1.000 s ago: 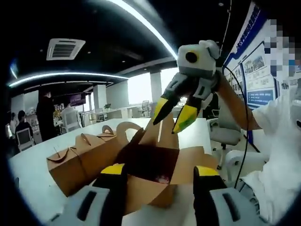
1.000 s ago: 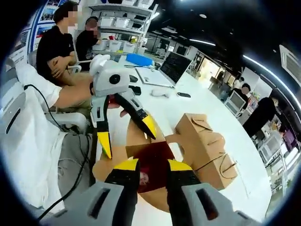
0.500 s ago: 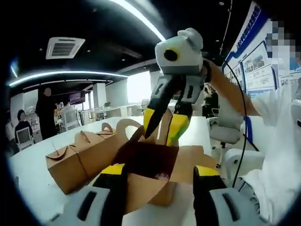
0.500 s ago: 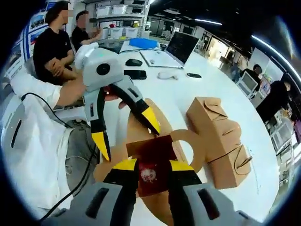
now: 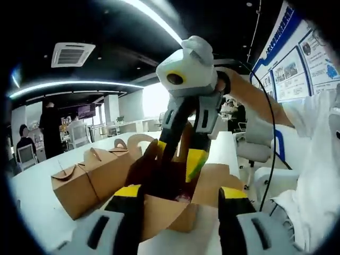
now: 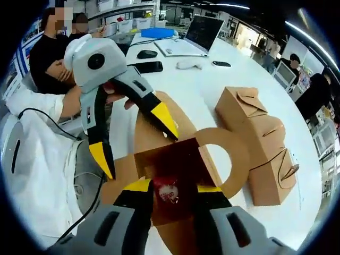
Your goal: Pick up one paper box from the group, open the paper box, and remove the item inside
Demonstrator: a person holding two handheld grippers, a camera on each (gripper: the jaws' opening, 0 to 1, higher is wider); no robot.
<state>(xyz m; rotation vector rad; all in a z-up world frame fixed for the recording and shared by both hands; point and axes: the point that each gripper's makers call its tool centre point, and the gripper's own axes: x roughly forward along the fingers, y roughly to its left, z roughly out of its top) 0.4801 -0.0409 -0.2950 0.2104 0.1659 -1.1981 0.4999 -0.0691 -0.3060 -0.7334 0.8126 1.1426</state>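
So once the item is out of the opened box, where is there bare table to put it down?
Bare white table lies between the opened box, the closed boxes and the mouse and phones. It is crowded at the box mouth, where the right gripper reaches the red item and the left gripper straddles a flap.

Right claw tips hidden inside the open paper box

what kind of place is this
Most likely an open-plan office or lab: a long white table with a laptop and mouse, people seated at monitors, and a ceiling air vent under strip lights.
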